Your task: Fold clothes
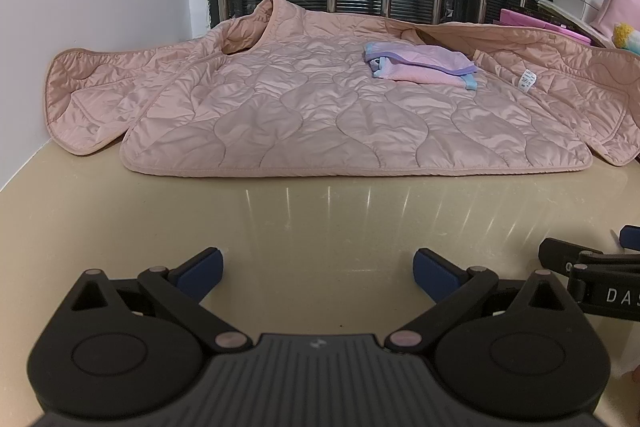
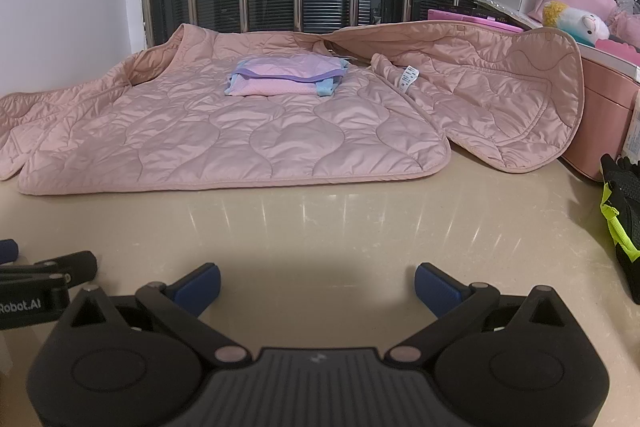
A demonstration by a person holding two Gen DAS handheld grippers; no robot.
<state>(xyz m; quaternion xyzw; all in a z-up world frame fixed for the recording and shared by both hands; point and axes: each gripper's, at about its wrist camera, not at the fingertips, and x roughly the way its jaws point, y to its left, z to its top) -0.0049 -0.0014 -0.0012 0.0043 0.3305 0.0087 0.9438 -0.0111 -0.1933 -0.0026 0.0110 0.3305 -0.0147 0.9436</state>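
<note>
A pink quilted jacket (image 1: pixel 320 107) lies spread on the beige tabletop (image 1: pixel 320 219); both grippers' fingers (image 1: pixel 200 269) are spread, holding nothing.

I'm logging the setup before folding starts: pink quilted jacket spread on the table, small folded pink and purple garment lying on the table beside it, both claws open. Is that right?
Not quite. The small folded garment lies on top of the jacket, not on the table beside it; the right wrist view shows quilting all around it. The rest holds: left claw and right claw are open.
</note>
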